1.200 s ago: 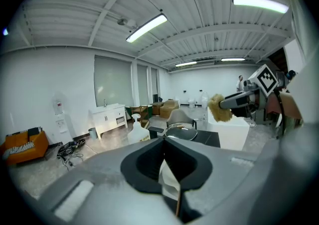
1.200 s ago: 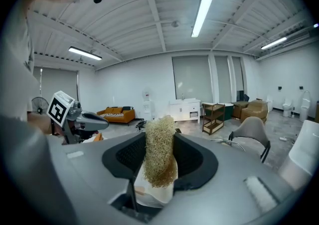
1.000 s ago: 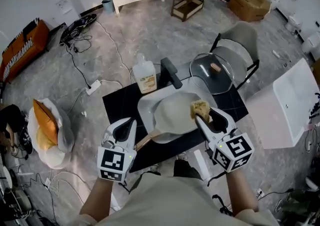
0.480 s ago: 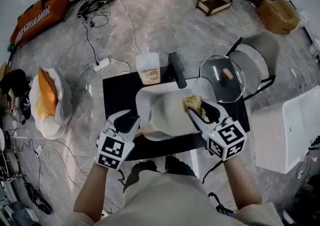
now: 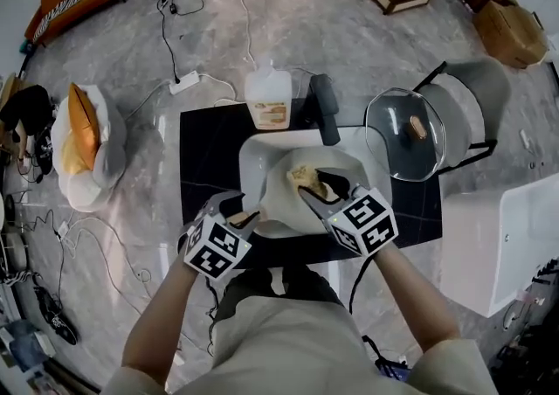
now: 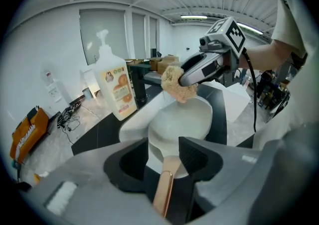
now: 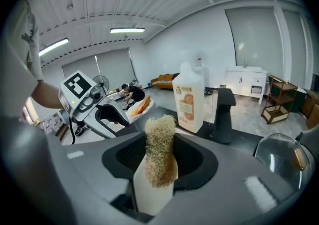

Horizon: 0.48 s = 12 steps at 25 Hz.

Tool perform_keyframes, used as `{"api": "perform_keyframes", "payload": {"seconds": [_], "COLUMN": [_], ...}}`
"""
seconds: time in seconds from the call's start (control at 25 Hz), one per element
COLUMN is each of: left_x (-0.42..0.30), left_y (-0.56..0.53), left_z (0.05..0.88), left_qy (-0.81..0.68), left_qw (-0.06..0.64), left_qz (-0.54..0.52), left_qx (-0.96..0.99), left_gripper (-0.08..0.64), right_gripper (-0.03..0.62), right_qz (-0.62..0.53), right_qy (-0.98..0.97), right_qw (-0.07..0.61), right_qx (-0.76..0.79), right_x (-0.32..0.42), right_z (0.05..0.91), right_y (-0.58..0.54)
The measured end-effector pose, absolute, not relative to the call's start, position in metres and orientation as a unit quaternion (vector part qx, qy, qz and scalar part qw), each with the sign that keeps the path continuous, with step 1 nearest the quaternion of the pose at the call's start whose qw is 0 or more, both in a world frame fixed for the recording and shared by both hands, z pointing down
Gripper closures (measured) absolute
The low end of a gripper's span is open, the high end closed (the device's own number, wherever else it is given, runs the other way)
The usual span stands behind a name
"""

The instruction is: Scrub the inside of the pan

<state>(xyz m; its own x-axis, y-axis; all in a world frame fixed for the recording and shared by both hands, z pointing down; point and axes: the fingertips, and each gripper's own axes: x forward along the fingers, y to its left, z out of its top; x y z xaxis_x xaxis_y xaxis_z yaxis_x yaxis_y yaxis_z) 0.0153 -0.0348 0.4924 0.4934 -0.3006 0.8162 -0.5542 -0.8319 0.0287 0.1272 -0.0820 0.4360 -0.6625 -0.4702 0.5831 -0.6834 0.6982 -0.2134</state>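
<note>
The left gripper's (image 6: 163, 156) jaws have just been opening, with the pan's handle (image 6: 163, 196) loose between them and the white pan (image 6: 182, 124) just ahead, while the right gripper (image 7: 159, 162) clamps a loofah scrubber (image 7: 160, 137).

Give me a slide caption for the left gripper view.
Left tool, jaws just opening around the pan handle; right tool holds a loofah scrubber over the white pan.
</note>
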Motion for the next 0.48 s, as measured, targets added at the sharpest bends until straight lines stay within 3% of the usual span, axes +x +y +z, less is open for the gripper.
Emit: {"api": "perform_keyframes", "payload": {"seconds": [0.48], "left_x": [0.001], "left_y": [-0.007], "left_z": [0.581], "left_qy": [-0.204], "left_qw": [0.224], "left_qz": [0.502], "left_qx": [0.81], "left_gripper": [0.298], "right_gripper": [0.416], "right_qz": [0.265], "right_qy": [-0.87], "right_qw": [0.353], "right_qx": [0.22], "right_x": [0.079], "right_z": [0.558], "right_y": [-0.073]}}
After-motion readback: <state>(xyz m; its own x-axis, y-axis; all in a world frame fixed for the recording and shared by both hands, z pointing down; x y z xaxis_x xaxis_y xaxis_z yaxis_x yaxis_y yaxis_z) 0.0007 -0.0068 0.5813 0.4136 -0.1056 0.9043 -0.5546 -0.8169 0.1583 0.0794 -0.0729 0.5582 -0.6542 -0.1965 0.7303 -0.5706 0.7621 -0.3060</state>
